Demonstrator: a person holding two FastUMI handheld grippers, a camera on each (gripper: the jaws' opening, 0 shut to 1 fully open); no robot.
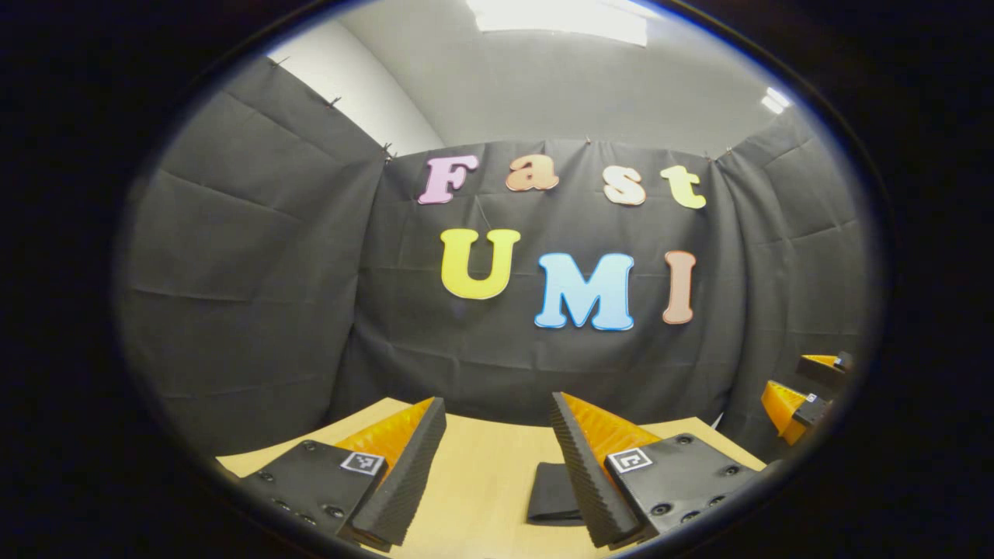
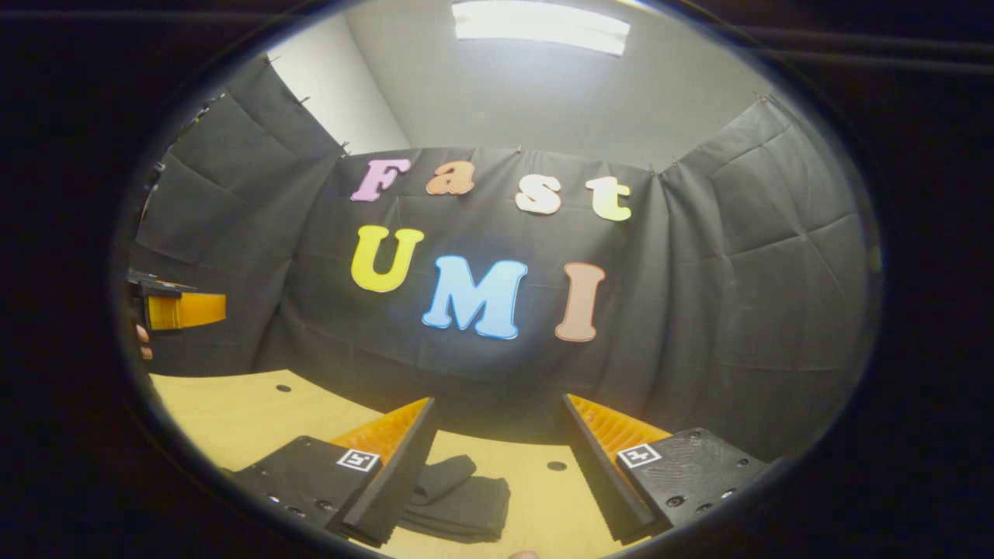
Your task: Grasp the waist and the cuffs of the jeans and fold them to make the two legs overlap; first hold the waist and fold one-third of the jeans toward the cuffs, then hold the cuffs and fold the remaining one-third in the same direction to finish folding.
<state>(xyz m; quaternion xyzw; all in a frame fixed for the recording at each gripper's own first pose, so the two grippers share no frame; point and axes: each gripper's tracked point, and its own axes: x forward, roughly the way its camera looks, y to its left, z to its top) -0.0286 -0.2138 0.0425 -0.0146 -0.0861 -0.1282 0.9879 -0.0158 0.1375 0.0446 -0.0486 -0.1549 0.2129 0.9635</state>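
My left claw (image 1: 497, 466) and right claw (image 2: 497, 473) both hang wide open, empty, above the pale wooden surface (image 1: 481, 481). The dark folded jeans (image 2: 458, 497) lie bunched below; grabbing one layer could undo the fold.

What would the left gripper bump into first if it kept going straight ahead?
Probably the booth's black cloth wall. The left gripper is open and points over the table, above the dark folded jeans. Depth is hard to judge.
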